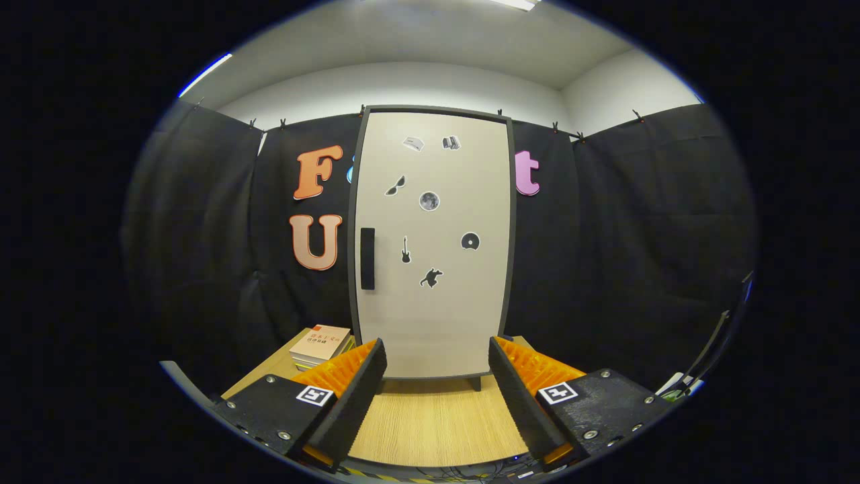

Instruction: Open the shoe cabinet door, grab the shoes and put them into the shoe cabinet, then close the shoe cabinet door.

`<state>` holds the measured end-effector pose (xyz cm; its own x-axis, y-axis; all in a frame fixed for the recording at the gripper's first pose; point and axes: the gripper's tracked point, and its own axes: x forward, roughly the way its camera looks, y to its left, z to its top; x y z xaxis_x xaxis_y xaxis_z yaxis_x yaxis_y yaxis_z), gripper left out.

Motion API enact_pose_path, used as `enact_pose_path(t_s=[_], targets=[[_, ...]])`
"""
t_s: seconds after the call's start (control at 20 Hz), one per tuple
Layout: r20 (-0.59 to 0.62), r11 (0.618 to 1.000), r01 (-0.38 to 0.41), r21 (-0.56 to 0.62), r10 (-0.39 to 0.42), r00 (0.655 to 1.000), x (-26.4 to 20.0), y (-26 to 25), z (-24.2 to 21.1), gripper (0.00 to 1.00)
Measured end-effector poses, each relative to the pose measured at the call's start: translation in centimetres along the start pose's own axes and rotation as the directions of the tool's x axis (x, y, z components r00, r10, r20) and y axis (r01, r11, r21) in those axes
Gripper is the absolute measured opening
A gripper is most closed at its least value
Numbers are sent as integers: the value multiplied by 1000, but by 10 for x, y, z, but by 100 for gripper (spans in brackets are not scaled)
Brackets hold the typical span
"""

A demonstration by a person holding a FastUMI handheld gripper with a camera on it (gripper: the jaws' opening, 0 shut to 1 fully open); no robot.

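Cabinet door (pixel 433 242) closed, beyond spread, empty fingers (pixel 366 376).

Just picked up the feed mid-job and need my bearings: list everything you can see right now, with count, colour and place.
Shoe cabinet: one, dark frame, standing on the table straight beyond the fingers.
Cabinet door: one, beige, closed, covering the cabinet's front.
Door handle: one, black, vertical, on the door beside the edge nearer the books.
Stickers: seven, black, grey and white, scattered over the door.
Books: a small stack, top cover cream with an orange band, on the table next to the cabinet, on the handle side.
Table: one, light wood, under the cabinet and between the fingers.
Gripper: one, fingers open and apart, holding nothing, pointed at the door's lower part.
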<state>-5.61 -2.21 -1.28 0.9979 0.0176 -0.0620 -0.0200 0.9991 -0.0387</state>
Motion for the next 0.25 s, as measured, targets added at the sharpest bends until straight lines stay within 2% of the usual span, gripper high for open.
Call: enact_pose_path(t_s=[0.25], targets=[[7, 1000, -6, 13, 6, 1000, 0, 3, 4, 95]])
